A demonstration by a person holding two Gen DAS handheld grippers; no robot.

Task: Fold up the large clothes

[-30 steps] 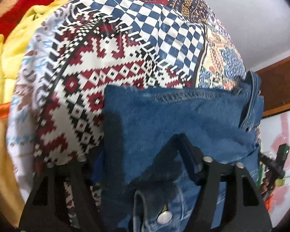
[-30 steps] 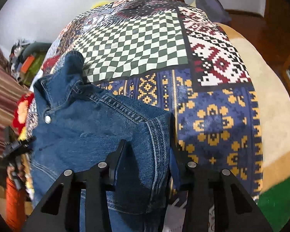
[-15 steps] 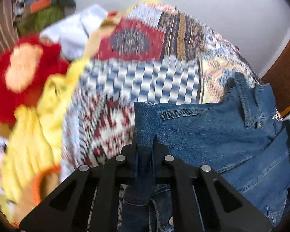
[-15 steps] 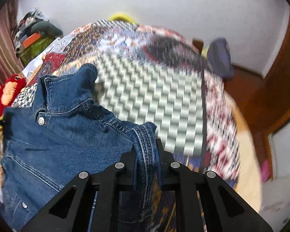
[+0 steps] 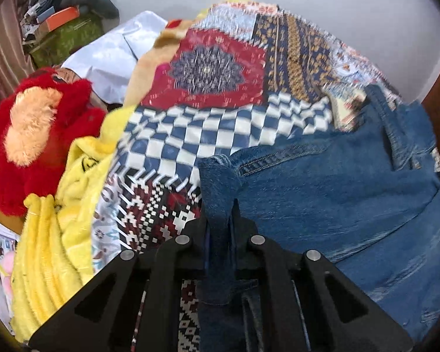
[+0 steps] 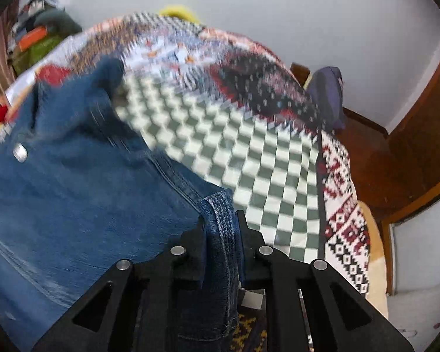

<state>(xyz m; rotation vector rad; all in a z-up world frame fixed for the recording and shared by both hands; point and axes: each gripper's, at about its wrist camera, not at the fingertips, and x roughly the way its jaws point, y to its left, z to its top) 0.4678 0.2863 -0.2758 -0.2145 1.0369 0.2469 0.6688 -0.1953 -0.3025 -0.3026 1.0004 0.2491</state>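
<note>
Both claws have just clamped down on the denim jacket (image 5: 337, 199), where a second ago they stood open over its shoulders. The left claw (image 5: 220, 220) is now closed on a bunched fold of denim at the jacket's shoulder, the cloth rising between its jaws in a narrow ridge. The right claw (image 6: 221, 226) is likewise closed on the other shoulder, pinching a stitched seam edge that stands up between its jaws. The jacket lies on the bed, on the patchwork bedspread (image 5: 208, 135), collar (image 5: 396, 129) towards the far wall, front side up with a metal button (image 6: 20, 152) showing in the right view. Since the grip, the views have tipped upward and the bedspread has blurred, so the shoulders seem to be coming up off the bed. That suggests the grasp is done and the lift or carry-over of the top part is starting. A red plush toy (image 5: 35, 135) and a yellow towel (image 5: 52, 234) lie beside the bedspread, clear of the jacket.
</note>
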